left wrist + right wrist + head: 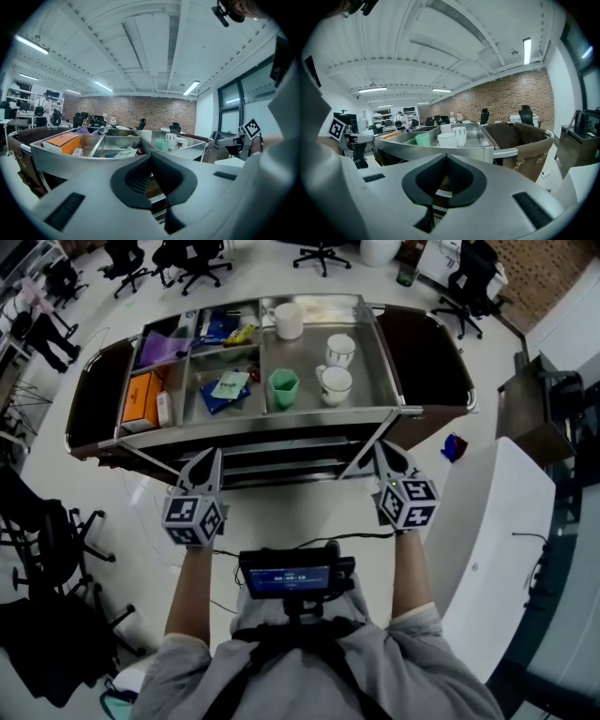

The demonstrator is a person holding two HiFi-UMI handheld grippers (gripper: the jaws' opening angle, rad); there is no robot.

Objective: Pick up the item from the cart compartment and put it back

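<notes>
Grey top (450, 662), black chest straps (281, 652), screen unit (286, 579); pale grey left gripper (212, 463), right gripper (382, 454), black-white marker cubes (194, 518)

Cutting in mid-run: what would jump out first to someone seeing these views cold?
The steel cart fills the middle of the head view. Its large right compartment holds a green cup and three white cups, and its left compartments hold an orange box and small packets. Just in front of it, the left claw and right claw hang shut and empty, short of the cart's near edge.
</notes>
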